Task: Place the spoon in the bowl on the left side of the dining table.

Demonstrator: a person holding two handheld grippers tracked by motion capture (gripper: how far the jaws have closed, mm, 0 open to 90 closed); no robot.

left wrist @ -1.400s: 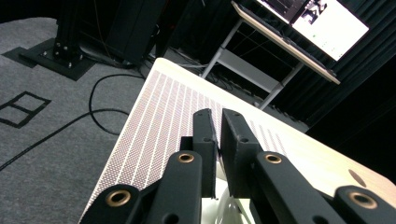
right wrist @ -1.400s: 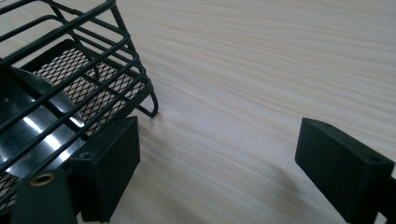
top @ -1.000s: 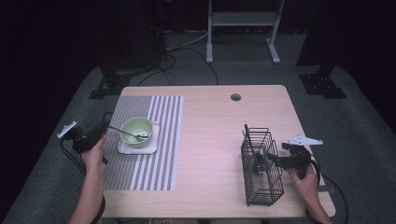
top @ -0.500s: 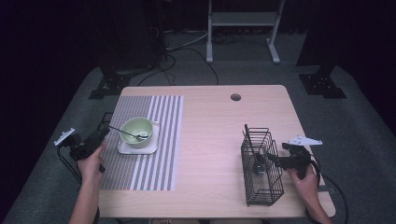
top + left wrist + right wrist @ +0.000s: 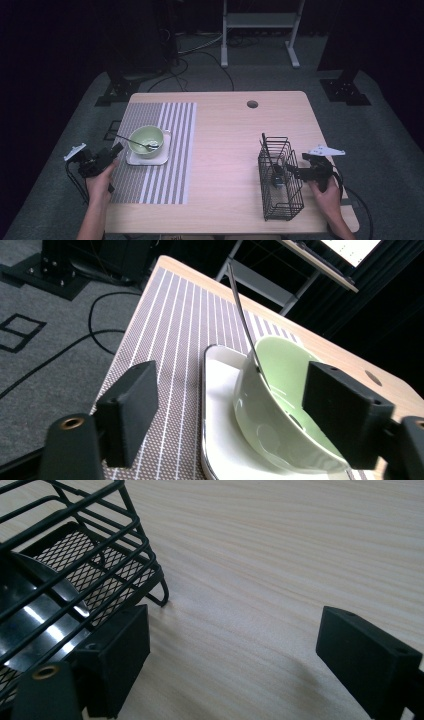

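Observation:
A pale green bowl (image 5: 147, 138) stands on a white square plate (image 5: 148, 159) on the striped placemat (image 5: 160, 150). A metal spoon (image 5: 131, 140) lies in the bowl with its handle sticking out to the left. My left gripper (image 5: 113, 151) is open just left of the plate, at the table's left edge. In the left gripper view its jaws (image 5: 237, 410) stand wide apart, with the bowl (image 5: 285, 405), the plate (image 5: 220, 435) and the spoon handle (image 5: 243, 315) ahead. My right gripper (image 5: 295, 173) is open beside the right wall of a black wire basket (image 5: 280, 180). One pad (image 5: 120, 650) rests by the basket's foot (image 5: 75, 565).
Inside the basket stands a black glossy utensil (image 5: 274, 175), whose handle rises above the rim (image 5: 30, 620). A cable hole (image 5: 252, 104) is at the table's far edge. Bare wood (image 5: 225, 150) lies between placemat and basket. Cables run over the grey carpet (image 5: 45, 345) at the left.
My left gripper has drawn back a little toward the person and the table's left edge. The right gripper and the basket have not moved.

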